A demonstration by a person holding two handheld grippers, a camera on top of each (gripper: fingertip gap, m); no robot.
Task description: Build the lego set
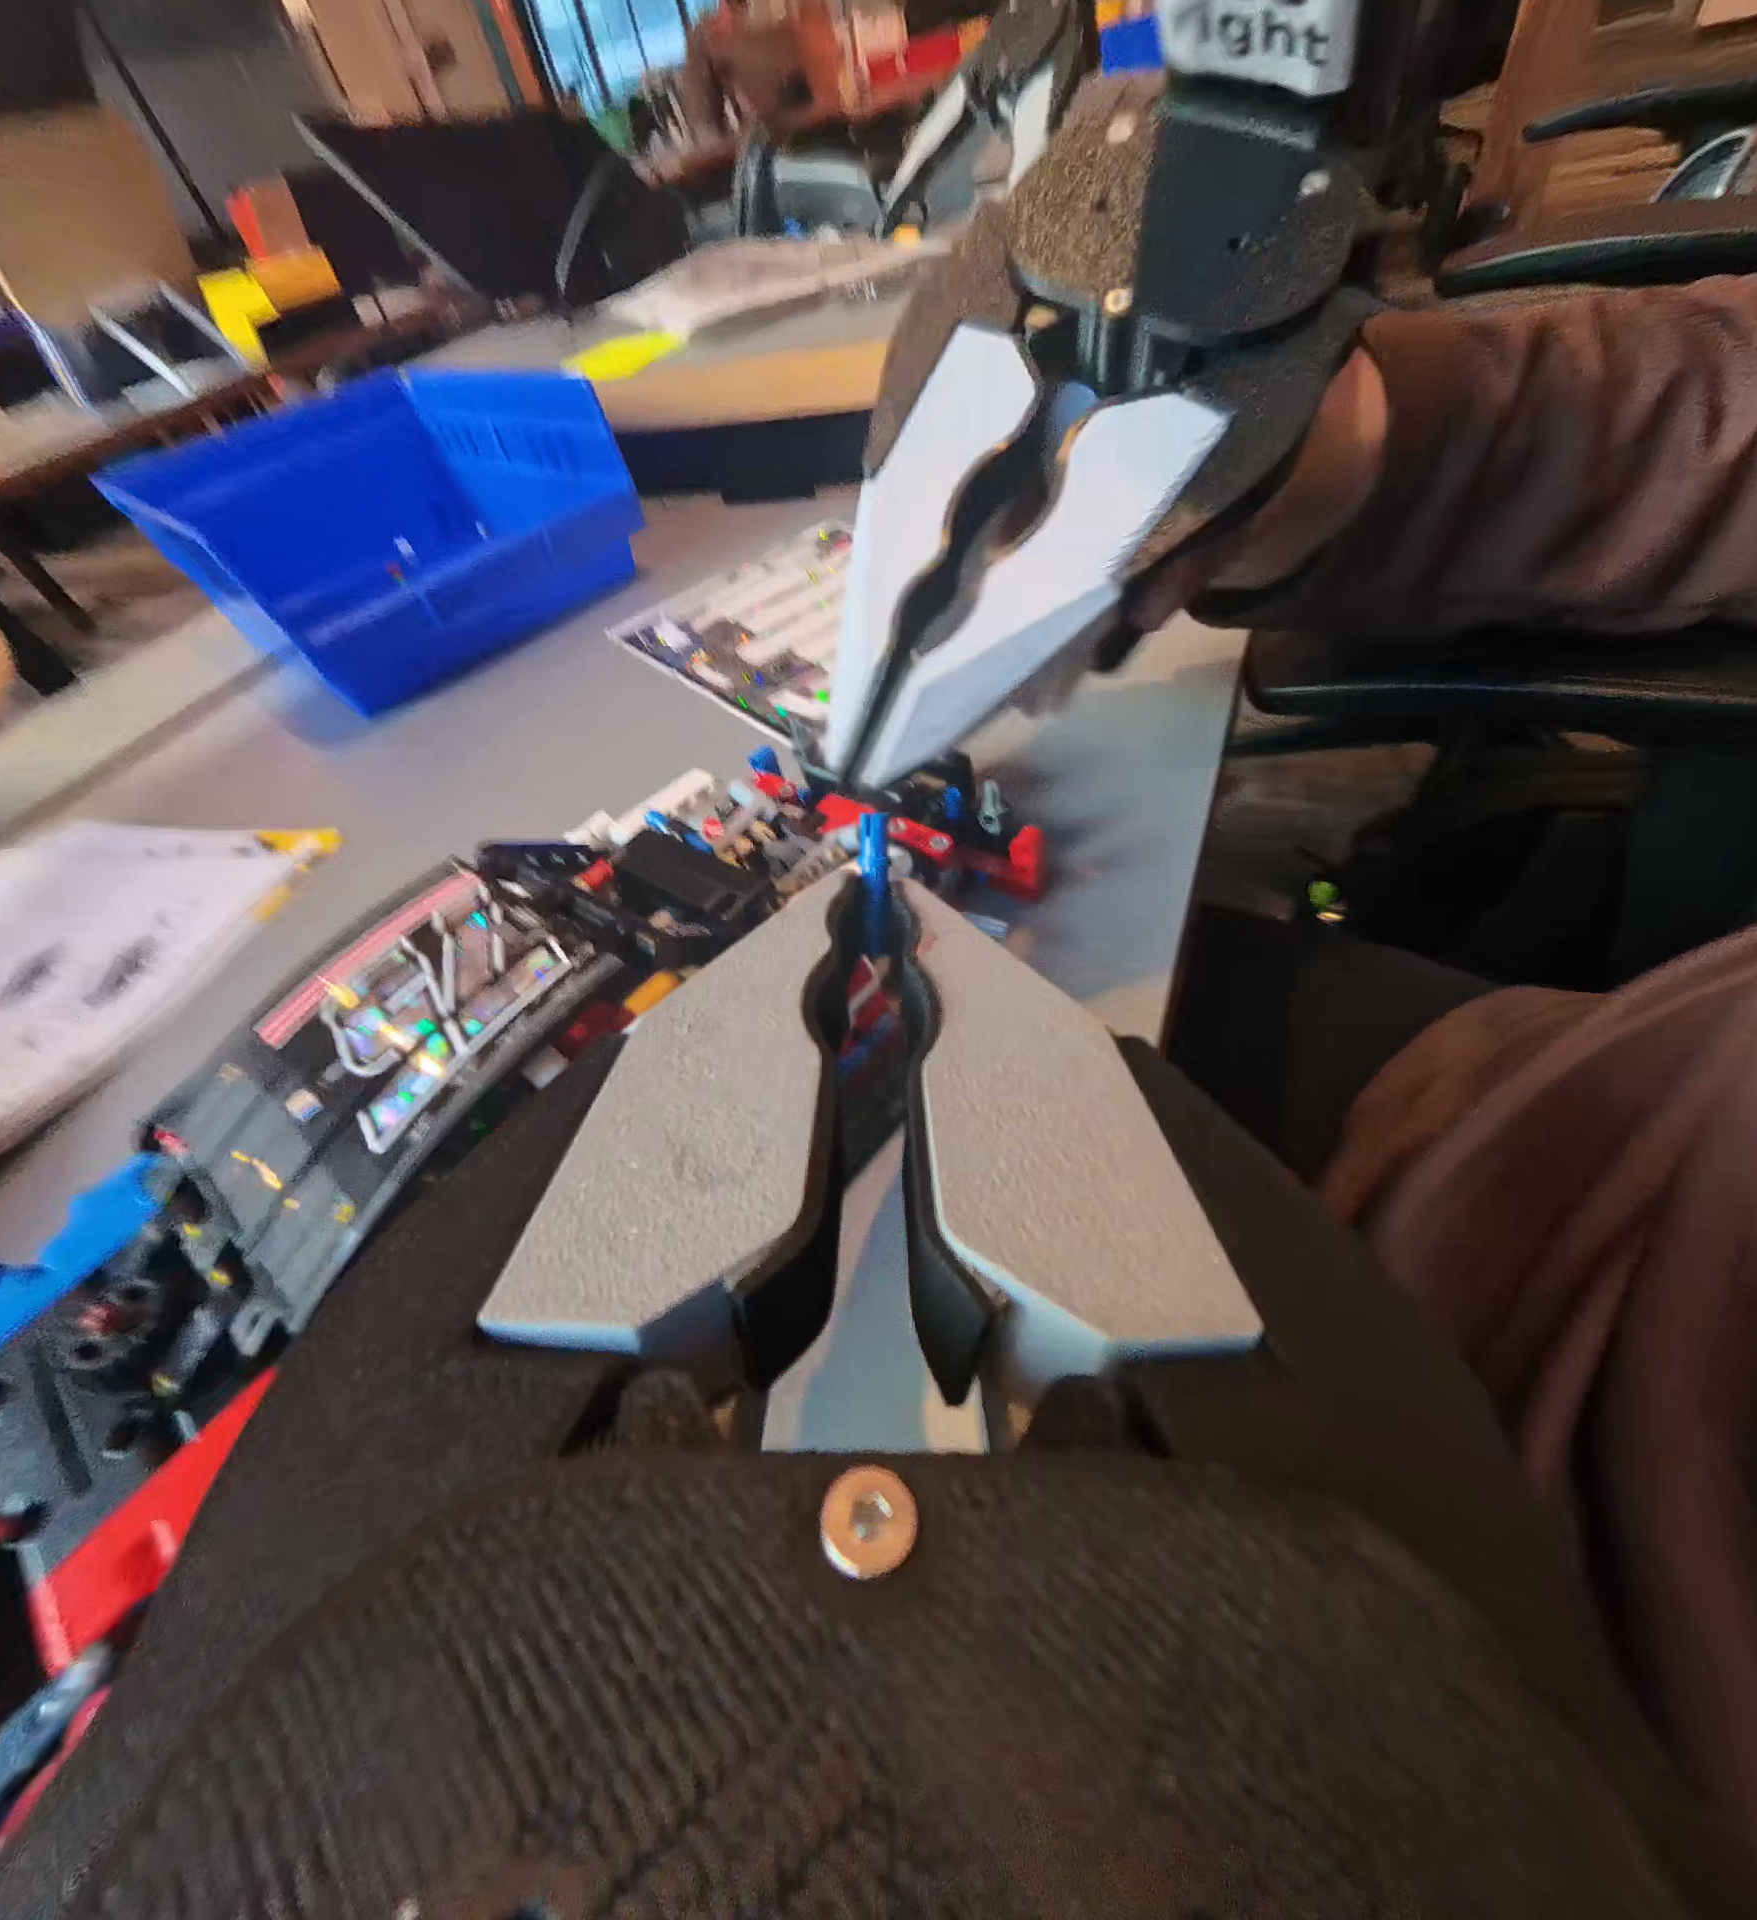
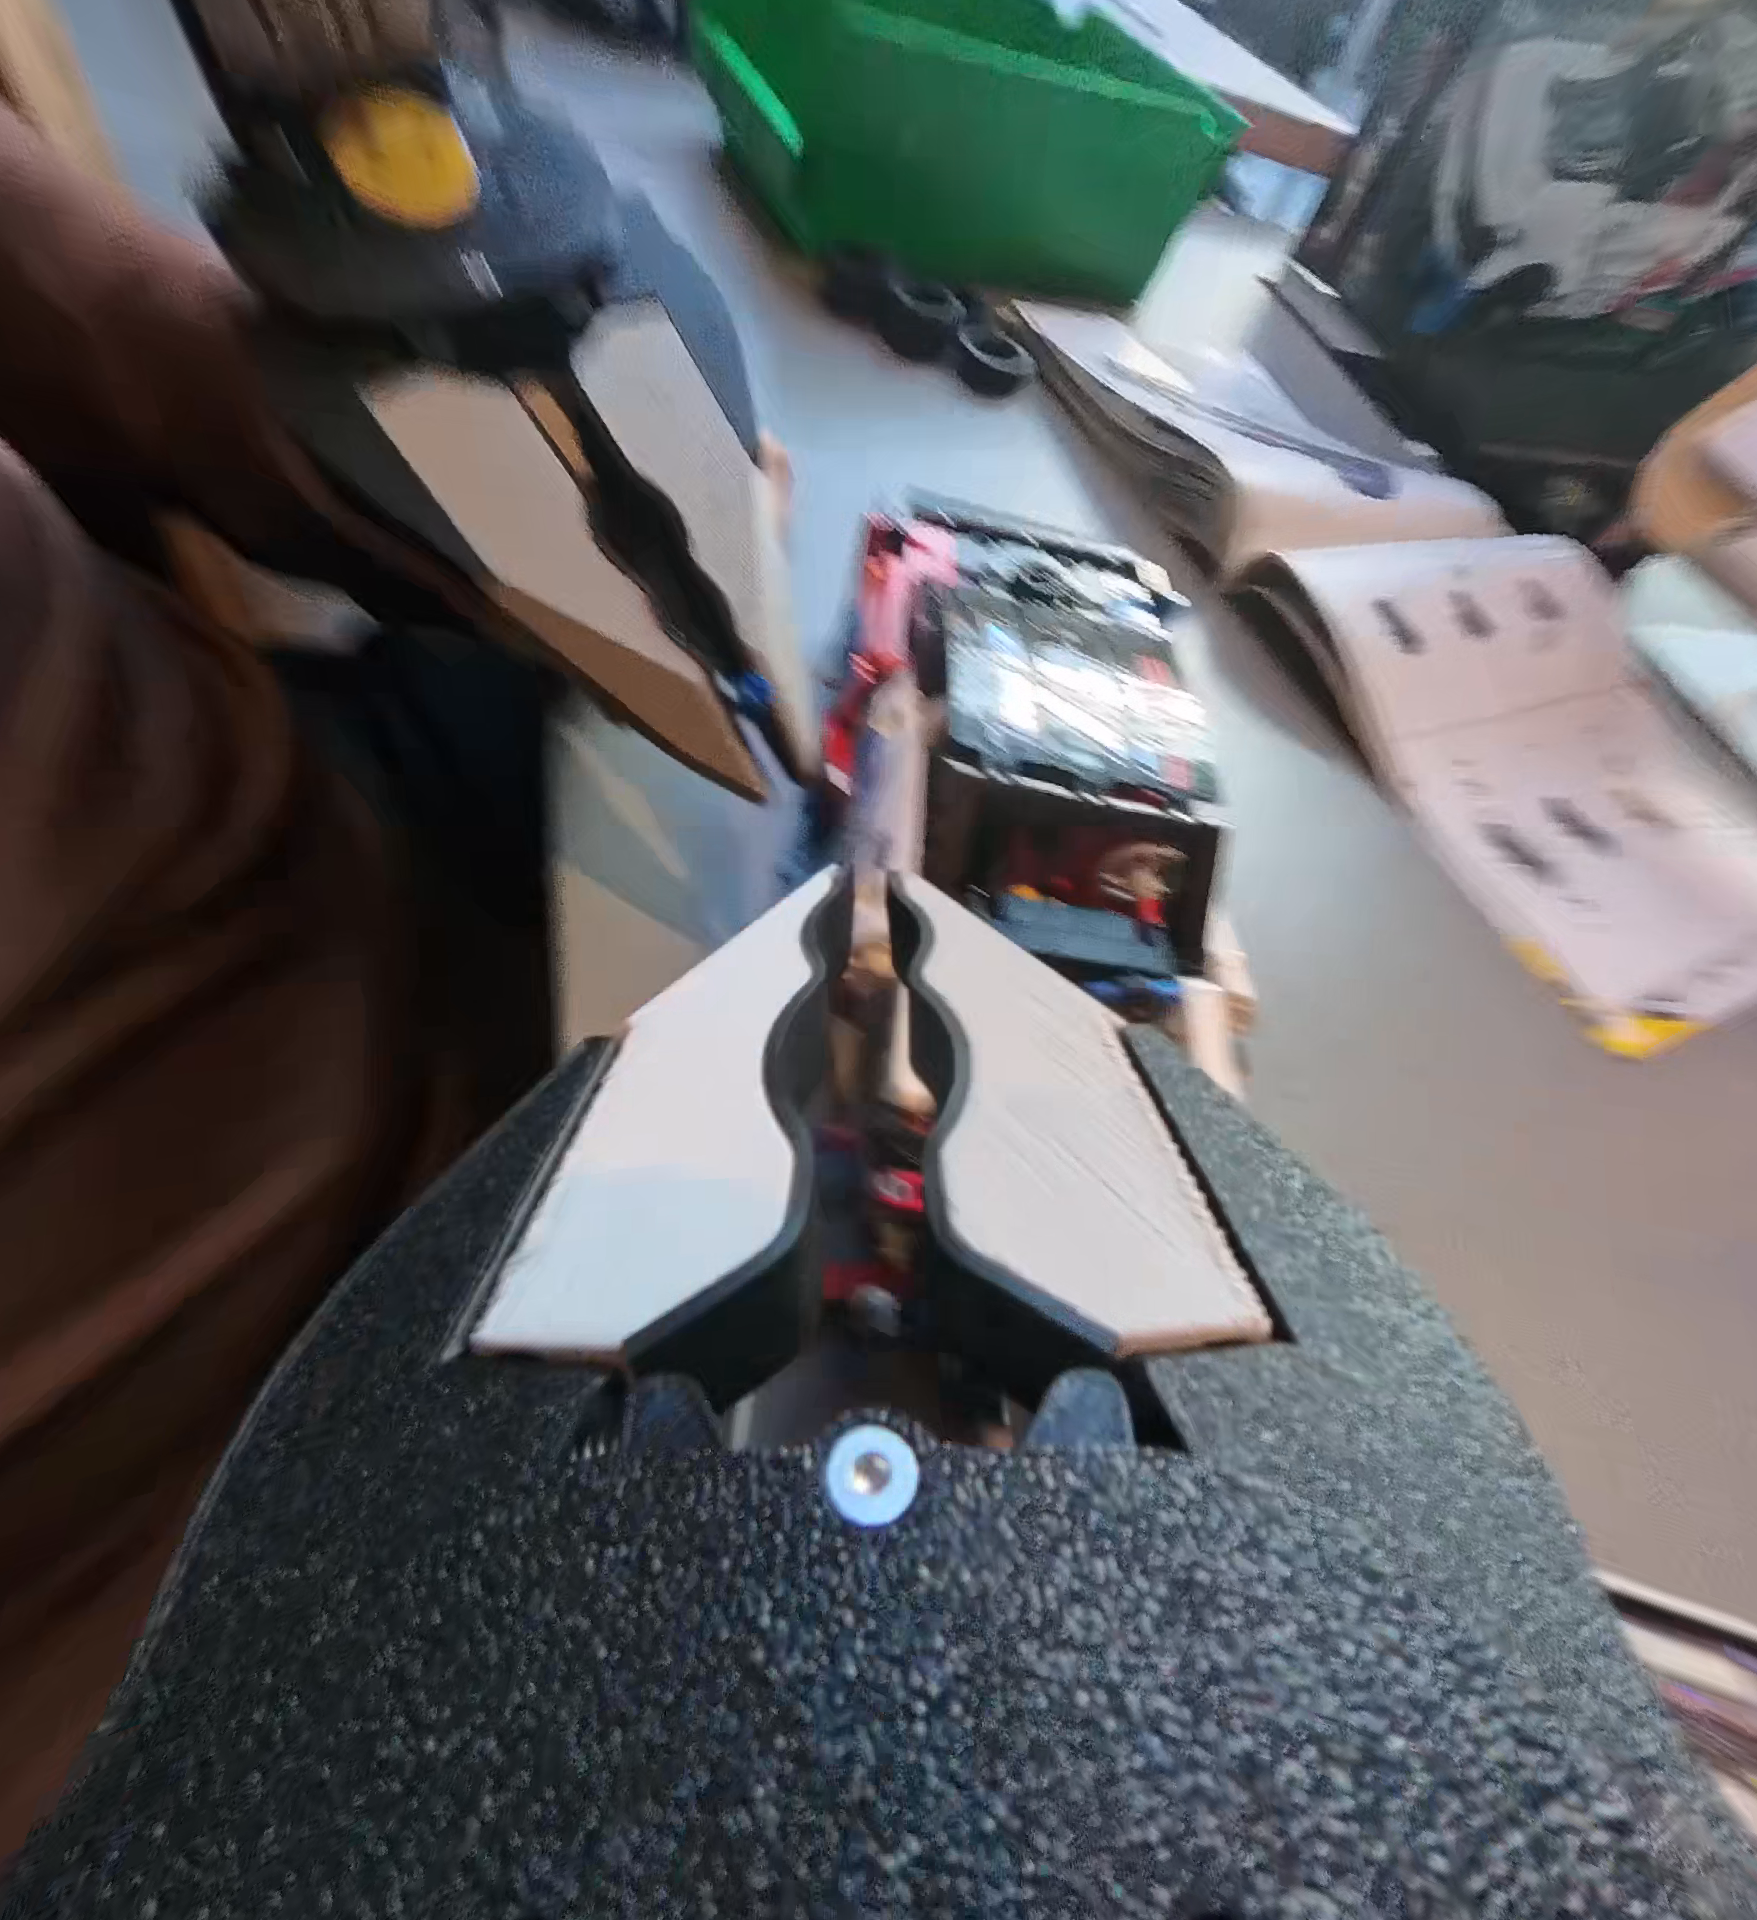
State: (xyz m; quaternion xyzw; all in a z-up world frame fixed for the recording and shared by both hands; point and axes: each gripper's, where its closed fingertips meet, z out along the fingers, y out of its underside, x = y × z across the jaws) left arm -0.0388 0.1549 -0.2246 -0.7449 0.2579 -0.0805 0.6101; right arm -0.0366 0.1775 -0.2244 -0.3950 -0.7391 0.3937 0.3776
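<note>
The Lego model [image 1: 417,997], a long black car with red and blue parts and shiny stickers, lies on the grey table [image 1: 500,748]. My left gripper [image 1: 874,883] is shut on a small blue pin [image 1: 874,857], held just above the model's far end. My right gripper [image 1: 856,774] comes down from above with its tips on that same end. In the blurred right wrist view, my right gripper [image 2: 866,883] is closed on a pale piece [image 2: 879,831] of the model [image 2: 1071,675]. The left gripper [image 2: 780,774] shows at upper left with the blue pin [image 2: 749,691].
A blue bin [image 1: 386,530] stands behind the model. An open instruction booklet [image 1: 74,956] lies to the left and also shows in the right wrist view [image 2: 1539,748]. Also in view: a green bin [image 2: 967,135], black tyres [image 2: 947,312], a printed sheet [image 1: 739,623], and the nearby table edge [image 1: 1206,831]. Less than 4 cm separates the two grippers' tips.
</note>
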